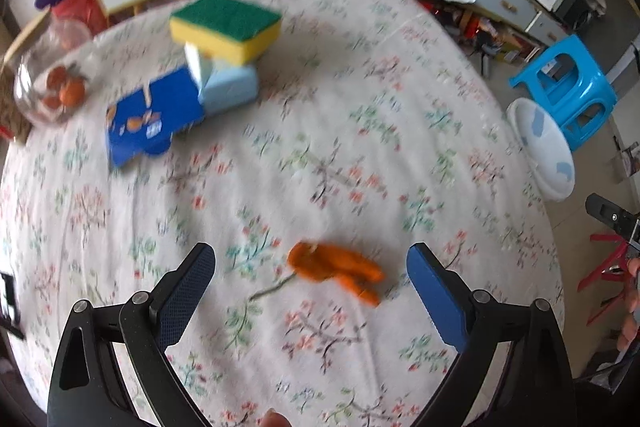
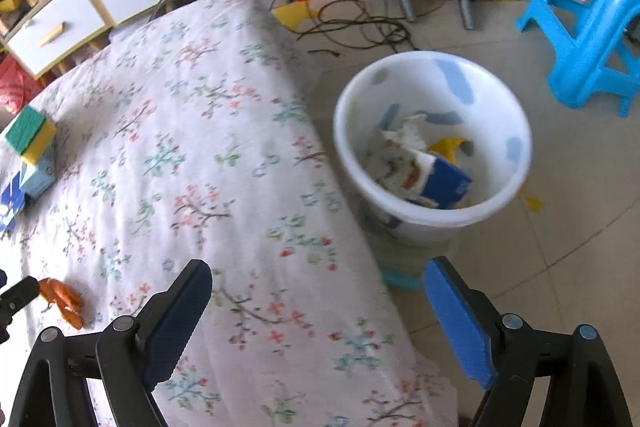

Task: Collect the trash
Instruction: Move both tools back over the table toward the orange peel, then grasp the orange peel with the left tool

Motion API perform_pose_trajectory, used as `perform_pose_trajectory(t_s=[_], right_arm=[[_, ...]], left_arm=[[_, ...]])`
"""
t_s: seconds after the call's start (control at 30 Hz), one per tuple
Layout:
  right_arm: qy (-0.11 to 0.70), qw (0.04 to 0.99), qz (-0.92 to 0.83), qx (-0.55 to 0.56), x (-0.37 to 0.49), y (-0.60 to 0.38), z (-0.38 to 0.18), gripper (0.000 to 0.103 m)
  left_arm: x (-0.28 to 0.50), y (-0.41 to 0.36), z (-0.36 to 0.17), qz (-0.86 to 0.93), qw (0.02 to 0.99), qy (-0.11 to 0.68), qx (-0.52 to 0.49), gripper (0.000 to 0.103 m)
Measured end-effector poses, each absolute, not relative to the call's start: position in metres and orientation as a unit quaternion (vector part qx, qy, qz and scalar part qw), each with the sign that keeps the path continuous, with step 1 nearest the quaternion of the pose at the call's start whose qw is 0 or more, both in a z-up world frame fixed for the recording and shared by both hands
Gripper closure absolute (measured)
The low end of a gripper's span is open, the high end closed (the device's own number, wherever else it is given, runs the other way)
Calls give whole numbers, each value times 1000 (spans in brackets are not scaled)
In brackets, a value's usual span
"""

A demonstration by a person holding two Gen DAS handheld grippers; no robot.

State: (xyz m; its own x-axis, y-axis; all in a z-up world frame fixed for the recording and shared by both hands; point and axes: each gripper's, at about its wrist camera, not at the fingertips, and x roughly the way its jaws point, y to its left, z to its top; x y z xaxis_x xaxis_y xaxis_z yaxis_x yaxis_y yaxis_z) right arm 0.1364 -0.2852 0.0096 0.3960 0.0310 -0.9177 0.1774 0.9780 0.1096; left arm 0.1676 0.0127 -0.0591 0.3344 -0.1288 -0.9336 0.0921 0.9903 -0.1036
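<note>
Left wrist view: the left gripper is held spread wide and empty above the flowered tablecloth, and an orange peel is framed right between the two fingers, just ahead of the tips. The wide spread is judged to be kept so the peel can be straddled and pinched. Further ahead, a sponge is stacked on small boxes, well clear.

In the right wrist view the right gripper is also seen with nothing between its fingers, poised over the table edge. The white bin stands on the floor ahead and to its right, already holding paper scraps and a blue carton, placed close so that trash is dropped in easily.
</note>
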Motion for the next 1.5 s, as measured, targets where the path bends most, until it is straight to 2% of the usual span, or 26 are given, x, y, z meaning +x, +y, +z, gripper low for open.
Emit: perform_pose_trajectory(t_s=[0.07, 0.23, 0.33, 0.37, 0.43, 0.57, 0.6, 0.63, 0.7, 1.0, 1.5], right_arm=[[552, 828, -39, 90, 139, -277, 6, 13], [558, 826, -35, 77, 142, -262, 1, 13], [560, 825, -34, 73, 142, -258, -1, 13], [561, 824, -34, 72, 142, -257, -2, 13], [563, 823, -33, 69, 141, -255, -3, 13], [566, 822, -33, 63, 142, -254, -6, 13], [566, 821, -34, 62, 142, -254, -6, 13], [566, 821, -35, 62, 142, -253, -7, 13], [566, 821, -37, 63, 144, -253, -7, 13], [560, 826, -26, 69, 152, -234, -3, 13], [551, 831, 59, 48, 202, -124, -2, 13]], left_arm=[[166, 16, -65, -68, 807, 586, -28, 9], [167, 19, -82, -85, 783, 612, -69, 36], [169, 17, -92, -87, 779, 616, -80, 47], [170, 16, -93, -84, 781, 614, -76, 47], [172, 13, -94, -87, 787, 607, -71, 56], [173, 8, -94, -91, 790, 604, -55, 64], [173, 5, -92, -91, 792, 602, -47, 70], [172, 3, -90, -90, 794, 600, -38, 81], [173, 4, -87, -96, 795, 597, -37, 85], [162, 40, -52, -88, 823, 557, -63, 89], [154, 175, 3, 45, 876, 449, -171, 89]])
